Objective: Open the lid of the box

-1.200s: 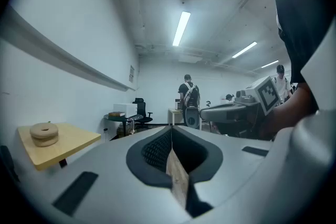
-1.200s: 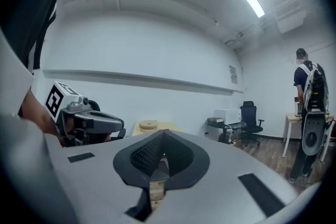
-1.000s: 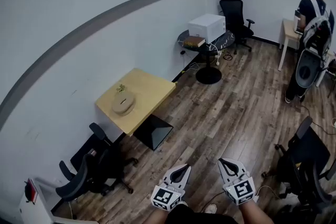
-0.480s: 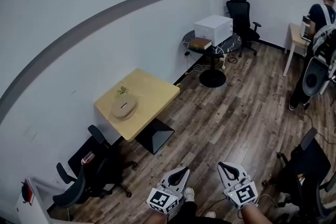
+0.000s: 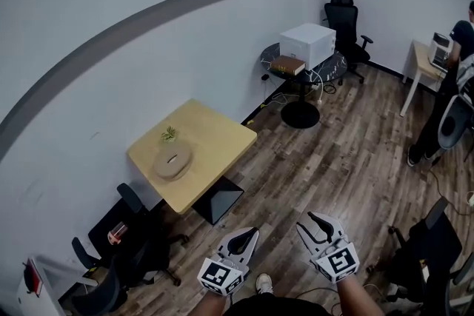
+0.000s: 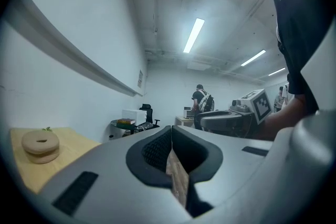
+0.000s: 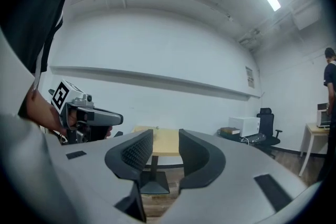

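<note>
Big room with a wood floor (image 5: 348, 159) and a long white wall (image 5: 111, 33). At the left middle of the head view, a yellow tabletop (image 5: 215, 140) by that wall. On it, near its left end, the box (image 5: 172, 161), just beside a tiny green plant (image 5: 169, 134).

Low in the middle, the left gripper (image 5: 246, 235), shut tight with nothing in it. Just to its right, the right gripper (image 5: 307, 221), opening up, only a small gap, nothing between the jaws. Both well apart from the box.

Looks like the very first step: getting over to the tabletop. Lid (image 6: 40, 139) on and not touched yet. Next, probably: walk close, hold the bottom with one gripper, open the other wide enough for the lid's edge, then lift.

Round, flat and tan like wood, with a small dark slot in the top. Looks light, so may slide if not held.
</note>
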